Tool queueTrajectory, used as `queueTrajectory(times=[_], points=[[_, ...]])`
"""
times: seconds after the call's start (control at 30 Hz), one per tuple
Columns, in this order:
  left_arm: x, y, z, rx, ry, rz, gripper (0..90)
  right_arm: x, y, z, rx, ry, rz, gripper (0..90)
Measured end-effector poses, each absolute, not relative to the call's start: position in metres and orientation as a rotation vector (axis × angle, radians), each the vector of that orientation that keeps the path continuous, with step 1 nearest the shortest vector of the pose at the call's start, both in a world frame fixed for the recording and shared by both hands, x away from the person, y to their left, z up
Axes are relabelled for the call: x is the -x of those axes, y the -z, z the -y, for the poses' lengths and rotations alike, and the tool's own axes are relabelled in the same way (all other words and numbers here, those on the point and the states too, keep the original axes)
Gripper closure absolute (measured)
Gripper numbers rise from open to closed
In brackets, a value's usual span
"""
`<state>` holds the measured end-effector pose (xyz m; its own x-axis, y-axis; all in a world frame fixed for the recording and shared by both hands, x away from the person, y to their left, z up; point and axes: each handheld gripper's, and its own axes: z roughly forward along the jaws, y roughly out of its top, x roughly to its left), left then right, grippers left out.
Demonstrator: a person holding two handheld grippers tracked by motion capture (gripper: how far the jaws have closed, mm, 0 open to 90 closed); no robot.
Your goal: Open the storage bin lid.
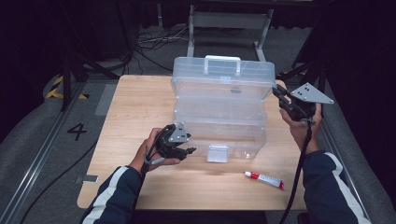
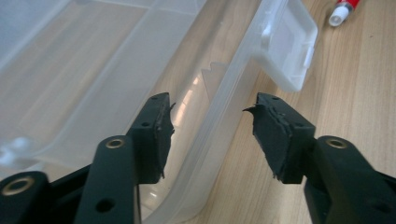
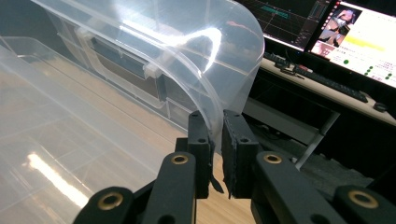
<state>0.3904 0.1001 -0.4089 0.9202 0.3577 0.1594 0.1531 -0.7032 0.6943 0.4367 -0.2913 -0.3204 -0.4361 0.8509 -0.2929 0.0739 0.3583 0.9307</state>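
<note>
Left gripper (image 1: 189, 150) is sitting with jaws spread wide, straddling the thin front wall of the clear plastic box (image 1: 219, 126), which is standing mid-tabletop (image 1: 135, 107) on pale wood grain. Its translucent lid (image 1: 223, 70) is standing raised; right gripper (image 1: 279, 95) is pinching the lid's curved edge. A red-and-white tube (image 1: 265, 179) is lying near the box's front right.

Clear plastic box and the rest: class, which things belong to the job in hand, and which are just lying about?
In the job:
clear plastic box
its lid, pinched by the right gripper
left gripper, open at the box's front wall

Lying about:
red-and-white tube
table
</note>
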Motion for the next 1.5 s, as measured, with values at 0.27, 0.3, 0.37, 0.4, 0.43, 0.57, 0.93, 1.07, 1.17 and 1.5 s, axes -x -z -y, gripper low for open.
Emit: queueTrajectory(times=[0.27, 0.3, 0.37, 0.4, 0.43, 0.57, 0.93, 1.07, 1.17, 1.5], points=[[-0.396, 0.416, -0.094, -2.369, -0.353, -0.36, 47.0, -0.444, 0.317, 0.29, -0.847, -1.173, -1.766, 83.2], [-0.397, 0.415, -0.092, -2.383, -0.35, -0.35, 47.3, -0.445, 0.317, 0.29, -0.853, -1.175, -1.766, 83.2], [-0.396, 0.414, -0.088, -2.39, -0.37, -0.311, 49.0, -0.448, 0.314, 0.29, -0.856, -1.173, -1.774, 83.3], [-0.395, 0.414, -0.087, -2.386, -0.366, -0.296, 51.3, -0.45, 0.313, 0.291, -0.863, -1.176, -1.781, 83.3], [-0.396, 0.414, -0.083, -2.395, -0.367, -0.276, 52.5, -0.452, 0.312, 0.291, -0.868, -1.18, -1.786, 83.4], [-0.398, 0.414, -0.076, -2.416, -0.369, -0.249, 59.4, -0.458, 0.31, 0.292, -0.876, -1.187, -1.787, 83.7], [-0.4, 0.415, -0.077, -2.48, -0.376, -0.242, 70.9, -0.474, 0.306, 0.29, -0.919, -1.187, -1.769, 84.5], [-0.401, 0.415, -0.079, -2.481, -0.369, -0.227, 72.8, -0.479, 0.304, 0.29, -0.939, -1.192, -1.773, 84.6], [-0.401, 0.414, -0.081, -2.474, -0.349, -0.223, 74.1, -0.481, 0.304, 0.29, -0.944, -1.193, -1.772, 84.7], [-0.401, 0.413, -0.088, -2.463, -0.313, -0.19, 77.8, -0.481, 0.302, 0.288, -0.968, -1.19, -1.773, 85.0]])
